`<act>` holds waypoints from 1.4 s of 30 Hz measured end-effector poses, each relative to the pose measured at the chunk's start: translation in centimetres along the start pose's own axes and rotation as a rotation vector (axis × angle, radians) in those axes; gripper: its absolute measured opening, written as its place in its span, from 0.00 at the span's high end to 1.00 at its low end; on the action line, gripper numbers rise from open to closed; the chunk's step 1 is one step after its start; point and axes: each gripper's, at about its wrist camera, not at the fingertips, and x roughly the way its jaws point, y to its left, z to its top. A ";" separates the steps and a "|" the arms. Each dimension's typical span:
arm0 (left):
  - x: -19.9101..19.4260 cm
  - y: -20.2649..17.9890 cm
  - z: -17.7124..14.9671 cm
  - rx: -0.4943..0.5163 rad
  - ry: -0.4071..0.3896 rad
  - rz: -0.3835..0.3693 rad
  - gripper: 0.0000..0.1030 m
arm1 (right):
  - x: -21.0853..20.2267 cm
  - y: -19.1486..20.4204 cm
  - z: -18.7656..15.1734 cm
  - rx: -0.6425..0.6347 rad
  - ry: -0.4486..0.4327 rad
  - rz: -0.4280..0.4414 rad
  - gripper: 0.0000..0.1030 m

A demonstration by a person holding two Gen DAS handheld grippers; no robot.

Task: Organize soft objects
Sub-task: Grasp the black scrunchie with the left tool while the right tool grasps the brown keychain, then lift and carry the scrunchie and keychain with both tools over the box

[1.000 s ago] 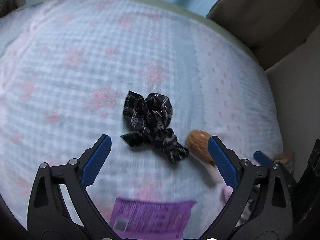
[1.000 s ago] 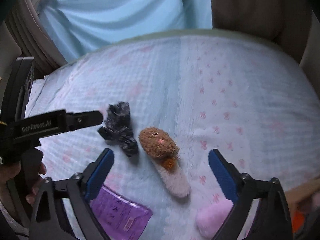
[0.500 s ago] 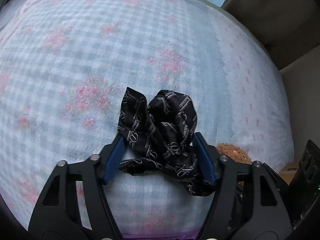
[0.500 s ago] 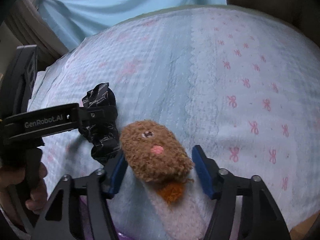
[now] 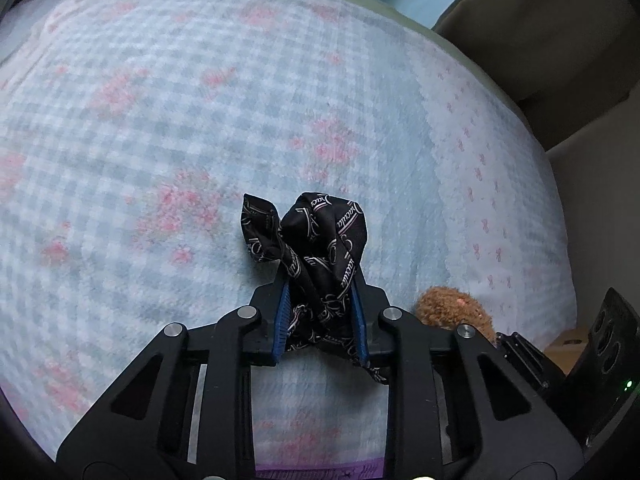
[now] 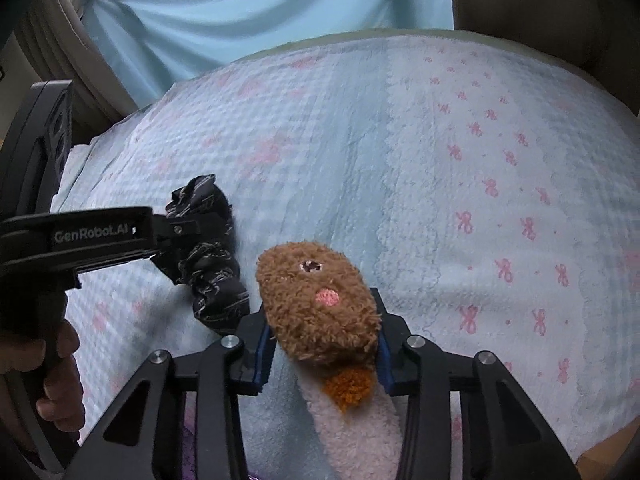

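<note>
My left gripper (image 5: 320, 320) pinched the black patterned cloth (image 5: 316, 240) between its blue pads, the cloth's upper folds standing above the bed (image 5: 160, 120). My right gripper (image 6: 322, 348) clamped the brown plush head (image 6: 316, 300) of a fuzzy pink sock (image 6: 356, 432). The two items sat just beside each other on the checked blue blanket (image 6: 440, 160).
</note>
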 end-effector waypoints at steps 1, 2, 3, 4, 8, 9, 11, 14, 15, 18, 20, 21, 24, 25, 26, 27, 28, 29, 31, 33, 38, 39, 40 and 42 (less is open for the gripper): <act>-0.4 0.0 0.0 0.002 -0.008 0.003 0.78 | -0.2 0.0 0.1 0.000 -0.006 -0.002 0.64; -0.8 0.0 0.0 0.003 -0.013 0.004 0.78 | -0.6 0.0 0.2 0.000 -0.012 -0.004 0.64; -1.3 -0.1 0.0 0.003 -0.020 0.003 0.78 | -1.0 0.0 0.4 0.000 -0.017 -0.008 0.64; -1.7 -0.2 0.1 0.004 -0.027 0.001 0.78 | -1.3 0.0 0.6 0.001 -0.023 -0.012 0.64; -3.7 -1.1 0.2 0.025 -0.053 0.004 0.78 | -3.4 0.4 1.4 0.002 -0.049 -0.022 0.64; -4.3 -1.4 0.3 0.032 -0.060 0.005 0.78 | -4.0 0.7 1.6 0.002 -0.056 -0.024 0.64; -5.7 -2.1 0.4 0.048 -0.077 0.007 0.78 | -5.3 1.1 2.1 0.005 -0.071 -0.028 0.64; -8.5 -3.3 0.5 0.075 -0.107 0.008 0.78 | -8.0 1.7 2.7 0.009 -0.096 -0.037 0.64; -9.4 -3.6 0.5 0.082 -0.115 0.007 0.78 | -9.1 2.0 2.9 0.011 -0.104 -0.041 0.64; -12.8 -4.8 0.4 0.108 -0.148 0.008 0.78 | -12.0 2.8 3.4 0.018 -0.127 -0.049 0.64; -15.1 -5.7 0.1 0.123 -0.168 0.007 0.78 | -14.5 3.6 3.8 0.026 -0.142 -0.058 0.64; -16.4 -6.1 -0.1 0.133 -0.178 0.008 0.78 | -15.4 3.8 3.9 0.029 -0.147 -0.061 0.64; -20.3 -7.3 -0.7 0.155 -0.205 0.010 0.78 | -18.9 4.8 4.2 0.046 -0.162 -0.074 0.64; -21.8 -7.7 -1.1 0.163 -0.214 0.012 0.78 | -20.2 5.2 4.2 0.052 -0.168 -0.077 0.64; -22.9 -8.0 -1.4 0.168 -0.220 0.013 0.78 | -21.3 5.5 4.1 0.057 -0.173 -0.080 0.64; -24.3 -8.3 -1.8 0.173 -0.227 0.013 0.78 | -22.6 5.9 4.0 0.061 -0.179 -0.084 0.64; -25.7 -8.7 -2.2 0.179 -0.234 0.013 0.78 | -24.0 6.2 3.8 0.065 -0.185 -0.087 0.64; -27.0 -9.0 -2.7 0.187 -0.242 0.015 0.78 | -25.1 6.6 3.7 0.067 -0.191 -0.089 0.64; -29.5 -9.7 -3.7 0.201 -0.255 0.020 0.78 | -27.7 7.4 3.2 0.063 -0.201 -0.095 0.64; -31.6 -10.3 -4.8 0.210 -0.262 0.022 0.78 | -30.1 8.0 2.8 0.055 -0.211 -0.105 0.64; -36.5 -12.4 -8.1 0.237 -0.263 0.015 0.78 | -35.6 8.7 1.1 0.073 -0.222 -0.128 0.64; -37.1 -12.8 -8.5 0.240 -0.262 0.010 0.78 | -36.5 8.7 0.8 0.077 -0.227 -0.135 0.64; -37.8 -13.3 -9.2 0.247 -0.259 -0.002 0.78 | -37.3 8.4 0.6 0.081 -0.231 -0.142 0.64; -38.7 -14.5 -10.2 0.267 -0.255 -0.011 0.78 | -38.8 7.8 -0.1 0.094 -0.240 -0.153 0.64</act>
